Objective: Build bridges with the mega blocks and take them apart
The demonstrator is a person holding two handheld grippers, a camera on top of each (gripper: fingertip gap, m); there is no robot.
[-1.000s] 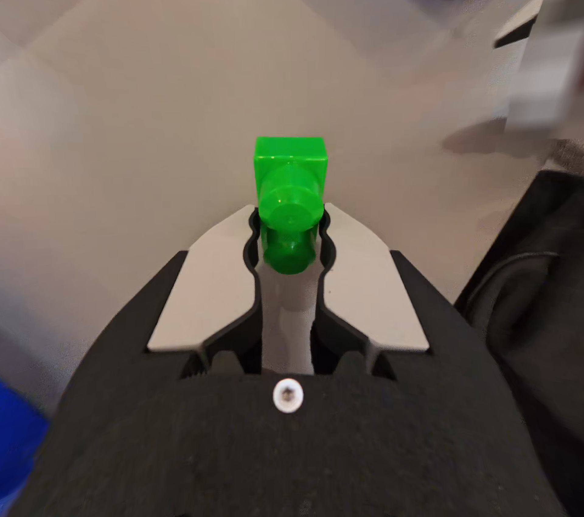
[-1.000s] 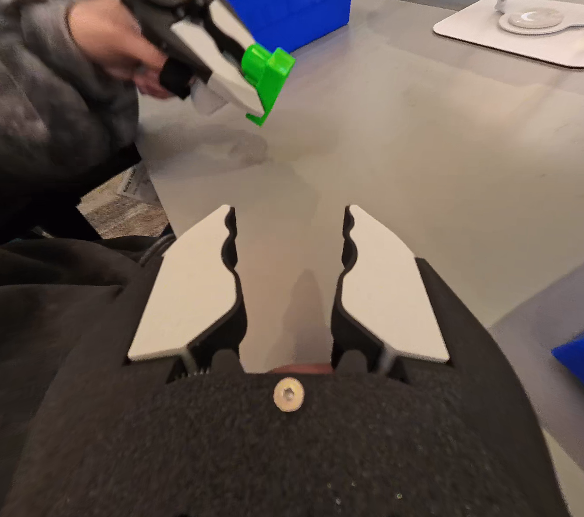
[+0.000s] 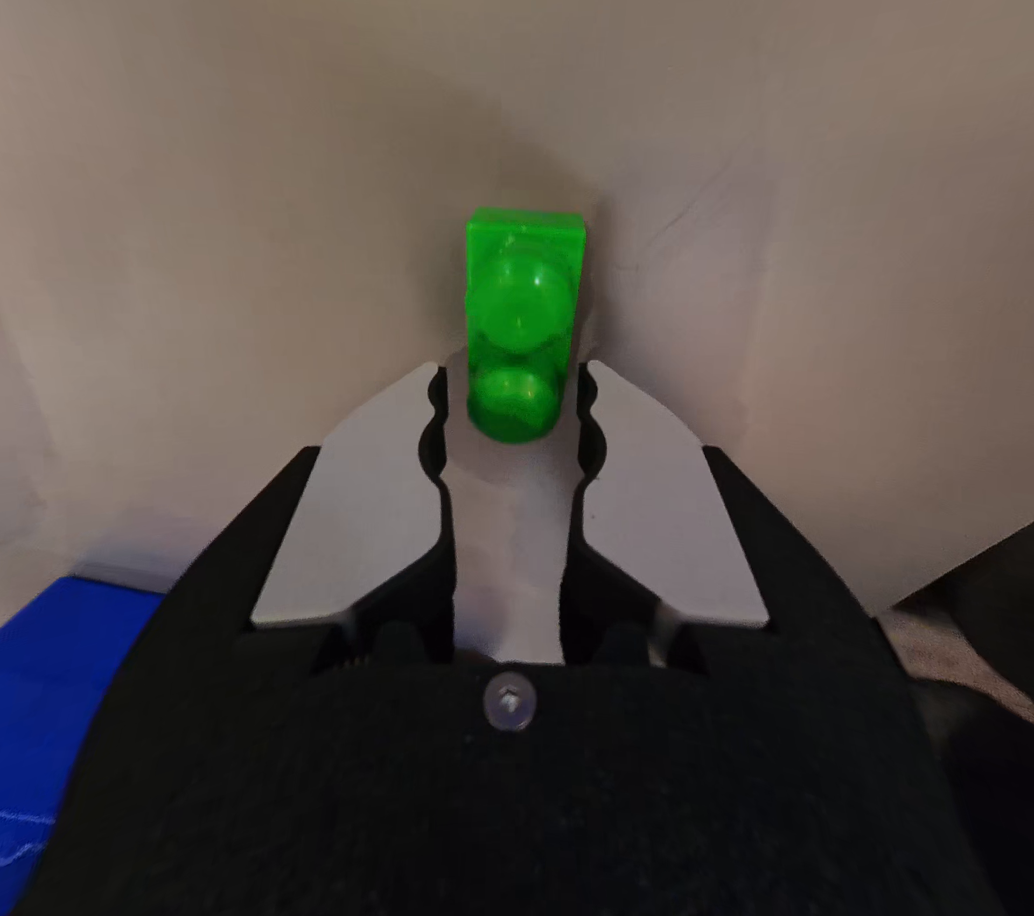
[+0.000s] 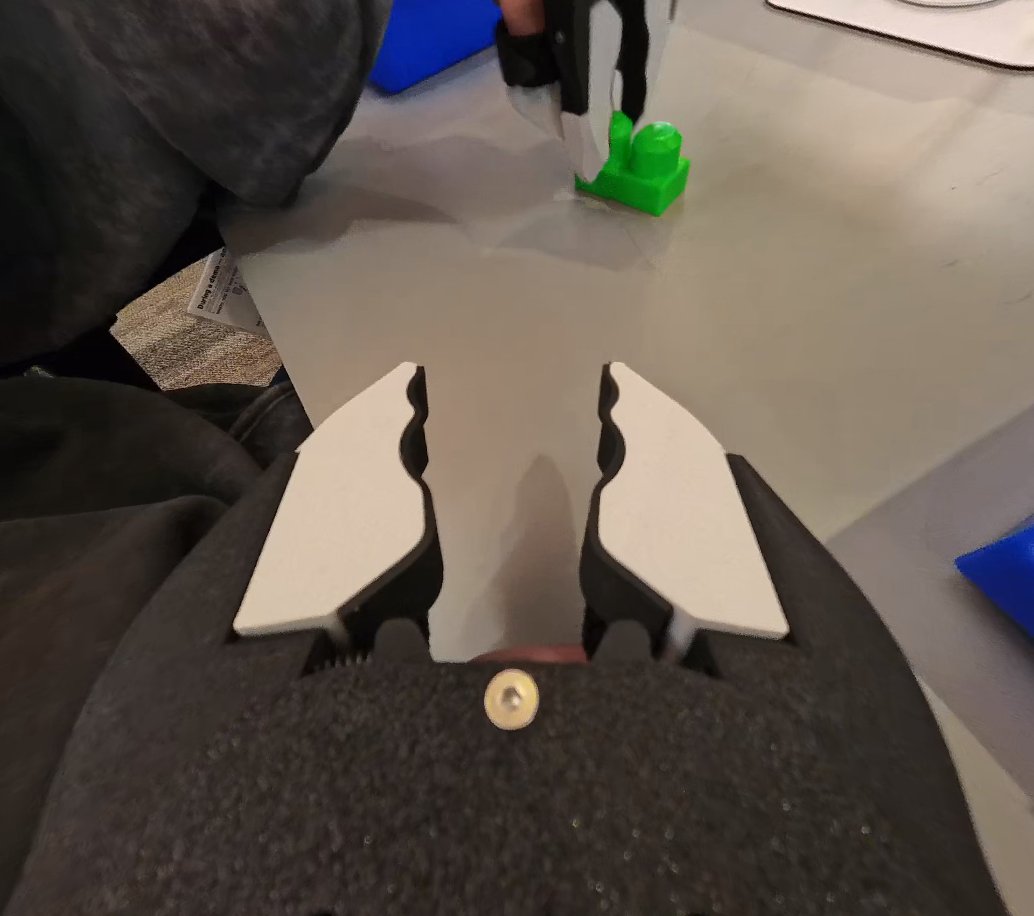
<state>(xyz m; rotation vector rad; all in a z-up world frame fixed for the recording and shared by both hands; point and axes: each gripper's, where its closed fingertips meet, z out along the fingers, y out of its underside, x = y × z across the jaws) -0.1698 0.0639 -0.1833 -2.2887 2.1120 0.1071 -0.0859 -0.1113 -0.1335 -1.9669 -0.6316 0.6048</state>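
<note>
the green block [image 4: 635,167] sits studs-up on the grey surface [image 4: 727,273], likely as a first bridge footing. the left tool [image 3: 513,374] straddles it, parted slightly, gripping nothing. the right tool [image 4: 512,369] hangs wide and empty nearby.

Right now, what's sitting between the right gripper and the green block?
Nothing: in the right wrist view only bare grey table lies between the right gripper and the green block.

Grey matte table [image 4: 783,329], soft even light with faint shadows. White mat [image 4: 895,11] with a small stand near the far right corner. Blue bins: one at the far left [image 4: 431,22], one at the right edge [image 4: 1007,576]. Speckled carpet floor [image 4: 184,335] past the left edge, printed paper sheet [image 4: 224,290] lying on it.
</note>
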